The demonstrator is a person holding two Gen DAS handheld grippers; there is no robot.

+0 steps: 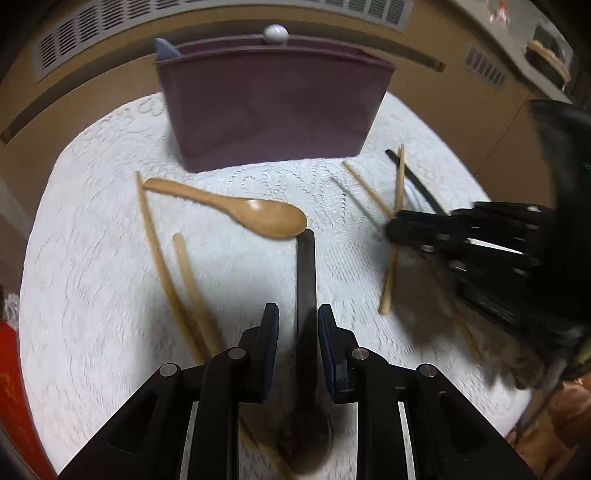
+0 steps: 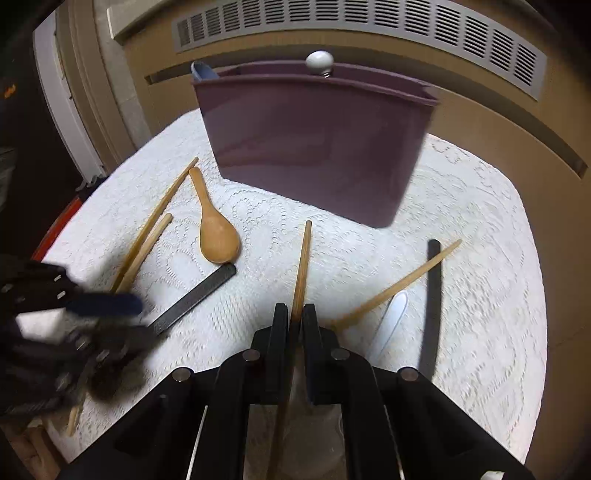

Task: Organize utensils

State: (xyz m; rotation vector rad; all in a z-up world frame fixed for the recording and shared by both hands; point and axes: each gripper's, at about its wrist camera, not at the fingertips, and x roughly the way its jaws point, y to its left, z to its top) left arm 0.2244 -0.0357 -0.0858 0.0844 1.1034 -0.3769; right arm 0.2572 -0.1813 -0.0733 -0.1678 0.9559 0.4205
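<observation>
A purple container (image 1: 273, 110) (image 2: 317, 147) stands at the back of the white lace cloth, with a white knob (image 2: 319, 61) and a blue utensil (image 2: 203, 72) poking out. My left gripper (image 1: 297, 325) is open around a dark spoon's flat handle (image 1: 306, 273) (image 2: 195, 295), with a gap on the left side. The handle's tip touches a wooden spoon (image 1: 258, 214) (image 2: 216, 236). My right gripper (image 2: 295, 321) (image 1: 393, 230) is shut on a wooden chopstick (image 2: 302, 266) (image 1: 398, 192) that points toward the container.
Two chopsticks (image 1: 155, 236) (image 2: 147, 243) lie left of the wooden spoon. On the right lie another chopstick (image 2: 399, 284), a black utensil (image 2: 434, 295) and a pale spoon handle (image 2: 393, 317). A vented wall (image 2: 369, 22) stands behind. A red object (image 1: 11, 387) sits past the table's left edge.
</observation>
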